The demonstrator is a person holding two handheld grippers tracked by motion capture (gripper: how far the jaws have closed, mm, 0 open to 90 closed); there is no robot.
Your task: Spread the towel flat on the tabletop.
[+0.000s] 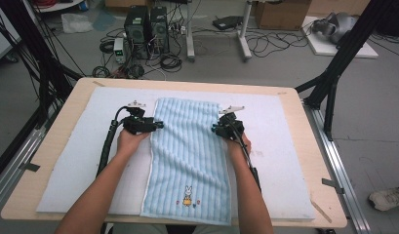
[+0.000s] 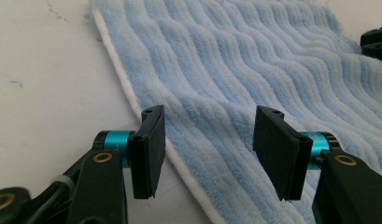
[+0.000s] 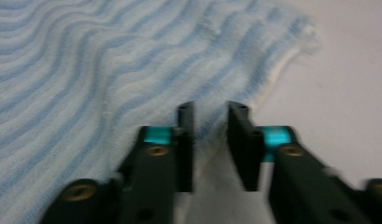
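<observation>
Blue towel (image 1: pixel 189 156) covers the white mat's (image 1: pixel 280 146) middle strip from far edge to near edge, both grippers sit at its long sides, while the mat's left and right strips lie bare and passable.

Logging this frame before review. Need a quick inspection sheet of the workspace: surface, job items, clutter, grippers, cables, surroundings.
Surface: wooden table under a white mat.
Job's things: light blue striped towel lying flat lengthwise, a small rabbit motif near the person's end.
Clutter: nothing seen on the mat besides the towel.
Grippers: left gripper open, jaws straddling the towel's left edge. Right gripper at the right edge, jaws narrow with a gap showing; blurred, so a pinch cannot be confirmed.
Cables: one black cable trails from the left gripper along the forearm.
Surroundings: computer towers, floor wiring, cardboard boxes, black frame legs.
</observation>
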